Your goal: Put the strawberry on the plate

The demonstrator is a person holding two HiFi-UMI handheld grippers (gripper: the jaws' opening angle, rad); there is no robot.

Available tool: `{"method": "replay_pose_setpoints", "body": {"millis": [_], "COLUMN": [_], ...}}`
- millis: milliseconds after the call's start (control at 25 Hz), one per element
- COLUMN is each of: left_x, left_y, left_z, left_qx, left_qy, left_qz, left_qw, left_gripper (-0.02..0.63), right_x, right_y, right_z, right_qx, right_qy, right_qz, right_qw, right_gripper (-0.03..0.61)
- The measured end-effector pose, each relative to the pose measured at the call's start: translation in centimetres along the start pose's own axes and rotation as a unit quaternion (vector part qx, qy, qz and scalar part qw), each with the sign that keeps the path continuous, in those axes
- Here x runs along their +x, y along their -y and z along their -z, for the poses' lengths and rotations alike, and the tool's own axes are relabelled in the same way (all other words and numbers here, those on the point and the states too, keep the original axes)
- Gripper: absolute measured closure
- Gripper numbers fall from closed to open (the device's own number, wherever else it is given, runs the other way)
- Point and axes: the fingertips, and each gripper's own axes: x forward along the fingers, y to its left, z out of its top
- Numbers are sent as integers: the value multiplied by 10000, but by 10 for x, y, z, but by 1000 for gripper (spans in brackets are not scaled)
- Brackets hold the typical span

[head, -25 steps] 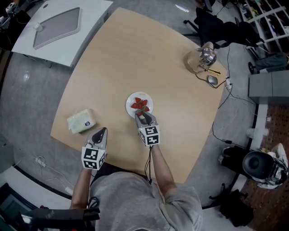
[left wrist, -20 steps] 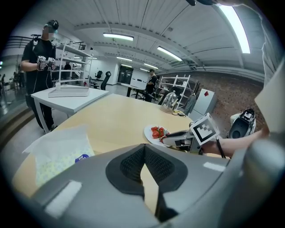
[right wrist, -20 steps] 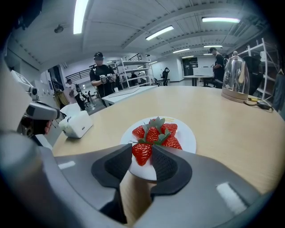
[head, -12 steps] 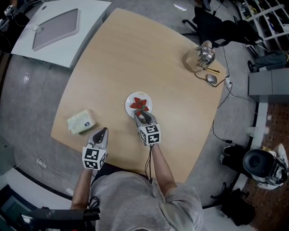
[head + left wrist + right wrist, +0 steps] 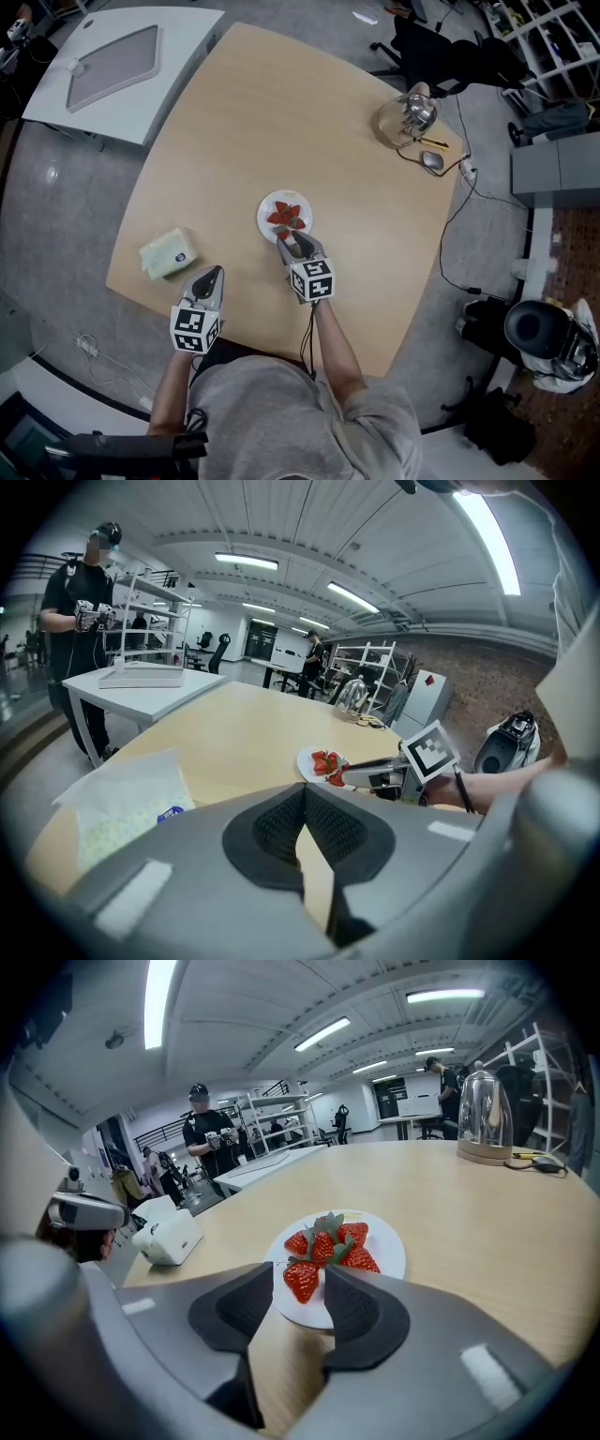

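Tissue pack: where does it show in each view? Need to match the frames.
Head view: tissue pack at lower left, left of the plate.
Left gripper view: lower left, plate to its right.
Right gripper view: middle left, plate to its right.
Shared landmark: the plate.

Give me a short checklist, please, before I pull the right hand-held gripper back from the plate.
1. Strawberry lies on the plate: ok, near the rim closest to the gripper.
2. Right hand-held gripper has let go: ok. Its jaws have just been opening and stand apart, with the strawberry between them.
3. Clear gap on both sides of the strawberry: cannot tell. One side looks very close.
4. Other strawberries all on the plate: ok.
5. Left hand-held gripper out of the way: ok. It is shut, empty and apart from the plate.
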Motion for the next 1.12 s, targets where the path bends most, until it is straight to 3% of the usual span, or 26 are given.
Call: {"method": "replay_pose_setpoints", "body": {"millis": [240,440,1120], "left_x": [-8,-19,-50], "left_y": [9,16,63], "left_z": [-1,-4,-23], "left_qx": [74,153,641], "left_qy": [72,148,569], "left_qz": [68,95,440], "left_qw": [9999,9997,9953], "left_gripper": [594,594,594], "right_x": [-17,-36,-127], "right_y": [-1,-1,-11], "right_z": [-7,-18,-31], "right_qx": [-37,-117,-41], "right_qy": [211,476,1206], "right_qz": [120,279,663], "right_qw": [9997,9984,9905], "right_gripper": [417,500,558]}}
